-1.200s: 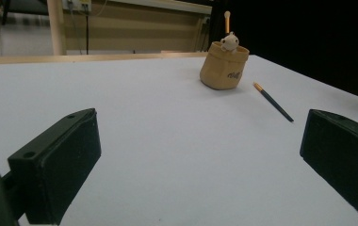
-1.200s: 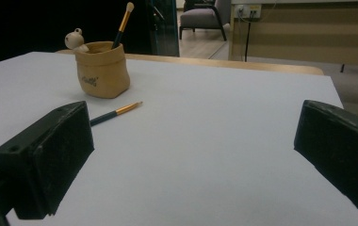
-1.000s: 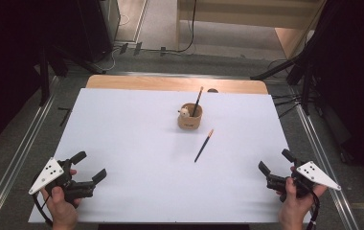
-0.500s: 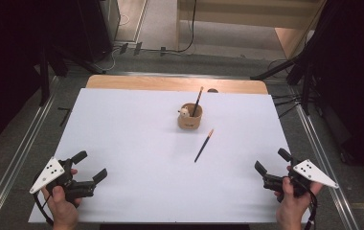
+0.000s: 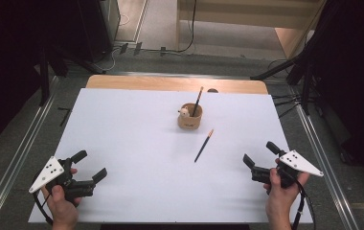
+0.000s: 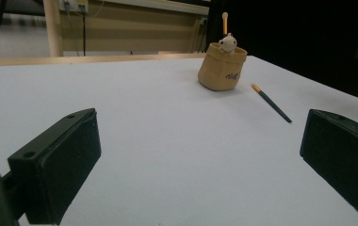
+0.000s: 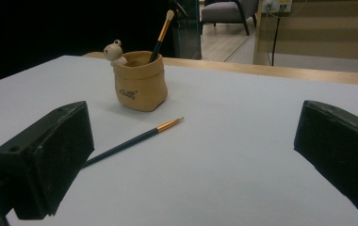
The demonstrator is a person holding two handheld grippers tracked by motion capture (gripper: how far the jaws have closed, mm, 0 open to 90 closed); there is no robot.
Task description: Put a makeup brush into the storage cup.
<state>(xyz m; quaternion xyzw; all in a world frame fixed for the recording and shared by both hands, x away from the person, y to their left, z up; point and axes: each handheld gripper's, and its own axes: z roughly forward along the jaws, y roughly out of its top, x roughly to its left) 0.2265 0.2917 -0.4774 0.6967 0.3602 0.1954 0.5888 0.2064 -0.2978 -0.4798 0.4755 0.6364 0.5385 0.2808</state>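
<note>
- Right now you are at the very start of the job: both claws sit at the near edge of the counter (image 5: pixel 122 124), and nothing is gripped.
- Your left claw (image 5: pixel 91 167) is released, jaws spread wide, resting low at the near left corner, well apart from everything.
- Your right claw (image 5: pixel 261 155) is likewise released, jaws wide, at the near right, pointing toward the middle of the counter.
- The loose paintbrush (image 5: pixel 203 145) lies flat on the white surface, just in front of the holder, its orange ferrule end toward the holder (the dark handle end points back toward you).
- The tan cup-shaped holder (image 5: pixel 190 117) stands upright past the middle of the counter, with a small bear figure (image 5: pixel 184 112) on its rim and another brush (image 5: pixel 198 99) already leaning inside.
- Judging by the layout, the work in hand is getting the loose paintbrush into the holder, and the reach has not begun.
- Your right claw is the nearer one, and its own view already frames the paintbrush (image 7: pixel 134 140) between the jaws.
- Next, bring that claw forward and down across the thin handle, then close squarely on it (it may roll if nudged).
</note>
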